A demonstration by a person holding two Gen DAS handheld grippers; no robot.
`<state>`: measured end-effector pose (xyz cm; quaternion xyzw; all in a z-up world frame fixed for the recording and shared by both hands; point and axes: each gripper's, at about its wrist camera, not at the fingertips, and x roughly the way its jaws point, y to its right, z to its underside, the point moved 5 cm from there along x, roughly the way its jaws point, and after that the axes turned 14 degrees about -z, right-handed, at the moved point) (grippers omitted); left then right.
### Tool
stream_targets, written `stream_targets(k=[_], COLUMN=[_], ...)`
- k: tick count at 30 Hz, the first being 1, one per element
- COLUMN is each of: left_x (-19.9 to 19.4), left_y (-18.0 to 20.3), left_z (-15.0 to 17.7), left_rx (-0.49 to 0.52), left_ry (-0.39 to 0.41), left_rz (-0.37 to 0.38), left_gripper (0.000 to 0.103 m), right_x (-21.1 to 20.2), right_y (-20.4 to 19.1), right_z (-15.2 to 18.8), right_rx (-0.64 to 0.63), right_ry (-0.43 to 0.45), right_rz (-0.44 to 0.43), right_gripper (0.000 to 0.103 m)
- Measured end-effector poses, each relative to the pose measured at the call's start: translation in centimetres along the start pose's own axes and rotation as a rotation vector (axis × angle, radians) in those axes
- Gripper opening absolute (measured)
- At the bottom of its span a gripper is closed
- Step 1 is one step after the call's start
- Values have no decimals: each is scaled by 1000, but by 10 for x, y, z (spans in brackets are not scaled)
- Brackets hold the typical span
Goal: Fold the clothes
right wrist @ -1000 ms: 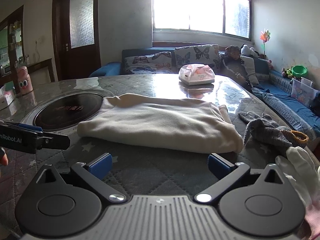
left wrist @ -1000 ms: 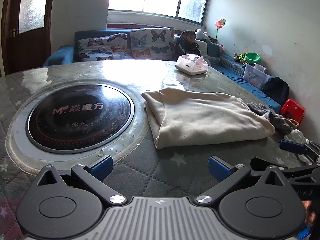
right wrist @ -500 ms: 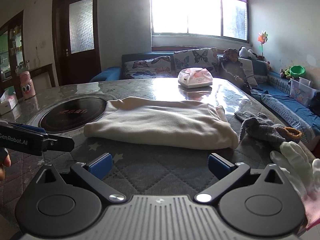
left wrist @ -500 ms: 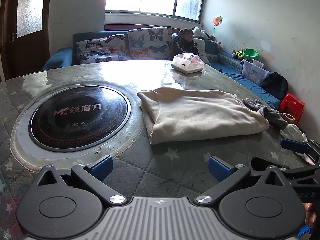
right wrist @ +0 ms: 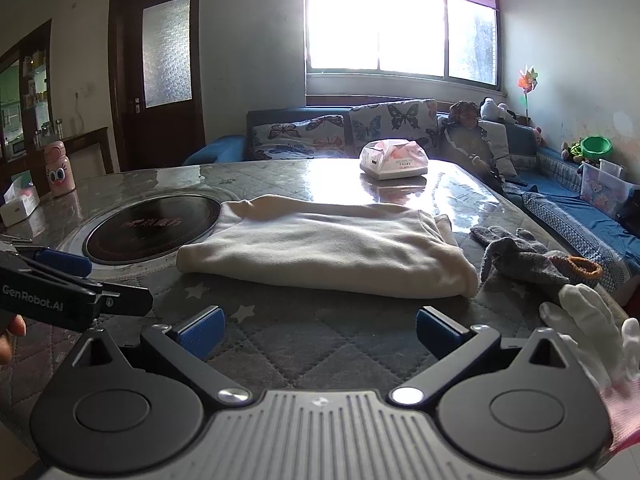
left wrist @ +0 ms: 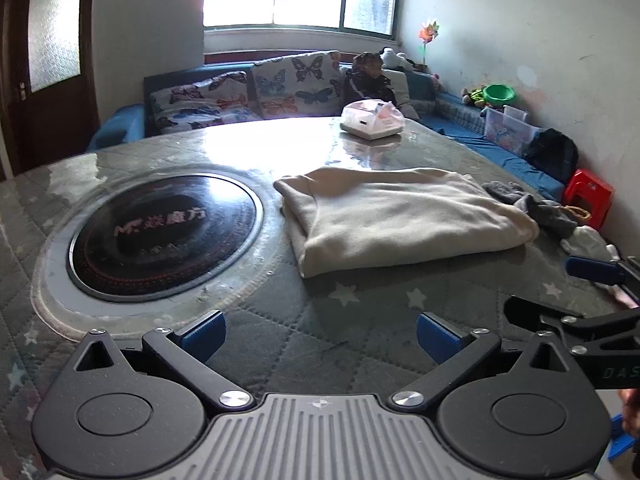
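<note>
While the left wrist view looked across the quilted table [left wrist: 280, 340], the left gripper [left wrist: 320, 336] hung with its jaws spread wide and nothing between its blue pads [left wrist: 204, 334]. The cream garment [left wrist: 400, 220] lay folded into a thick block past the gripper, just beside the round black cooktop [left wrist: 164, 236] set into the table. Grey gloves [left wrist: 532, 204] touched the garment's far right end. If the left jaws were to bite only the top layer at the near edge, the lower layers would probably slide and the fold would open. Dragging the cloth leftward could also pull it onto the cooktop.

From the right wrist view, the right gripper [right wrist: 318, 334] was likewise released and empty, short of the garment's near fold [right wrist: 320, 280]. The left gripper's body reached in from the left edge. A white glove [right wrist: 584, 332] lay near the right pad, with the grey gloves just beyond it. A careless closing on that side could catch a glove with the cloth. The tissue box [right wrist: 394, 162] stood well apart, unlikely to interfere.
</note>
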<state>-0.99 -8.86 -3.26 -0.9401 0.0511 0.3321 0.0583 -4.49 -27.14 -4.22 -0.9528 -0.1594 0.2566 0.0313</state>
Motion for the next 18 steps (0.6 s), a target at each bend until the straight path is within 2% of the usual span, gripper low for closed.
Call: stream_targets(k=[4,18], left_x=[2,6], left_y=[2,-1], left_z=[0,0], left_rx=[-2,-20], left_ry=[-27,-34], left_rz=[21,3], left_gripper=[103,103], right_x=[-1,4], right_y=[0,1], right_z=[-1,1], right_rx=[0,7], right_ry=[3,-2], right_rz=[1,-4], right_gripper=[103,103])
